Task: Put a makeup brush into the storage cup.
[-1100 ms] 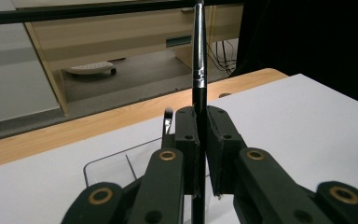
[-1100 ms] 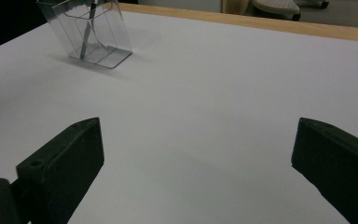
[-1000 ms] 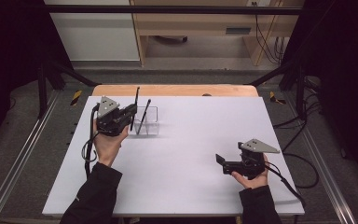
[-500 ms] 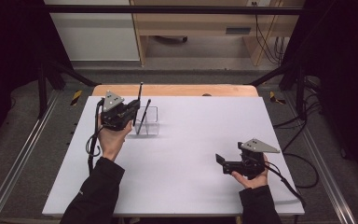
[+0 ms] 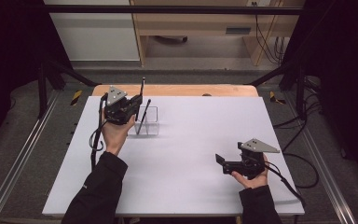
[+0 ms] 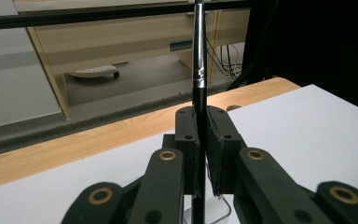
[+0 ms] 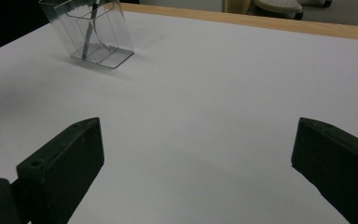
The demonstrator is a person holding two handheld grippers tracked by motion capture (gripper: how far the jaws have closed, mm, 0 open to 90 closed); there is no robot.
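A thin black pen [image 6: 198,70] is clamped upright between the jaws of the left gripper [image 5: 129,108], held at the near-left corner of a clear holder [image 5: 145,121] that stands toward the far left of the white desk [image 5: 191,140]. The grip is taken low on the shaft, so that most of the length rises above the jaws and little is left below them, as seen in the left gripper view; the vertical hold appears chosen to let the pen be lowered straight through the holder's open top. A second pen [image 5: 143,116] is already leaned inside the holder, its tip against the base, which suggests the job is to collect the pens there. Whether the held pen's lower end is yet inside the rim cannot be told. The right gripper [image 5: 223,162] is kept well apart at the near right of the desk, its jaws wide apart and nothing between them, aimed across the bare surface toward the holder [image 7: 91,32], apparently parked out of the way until needed.
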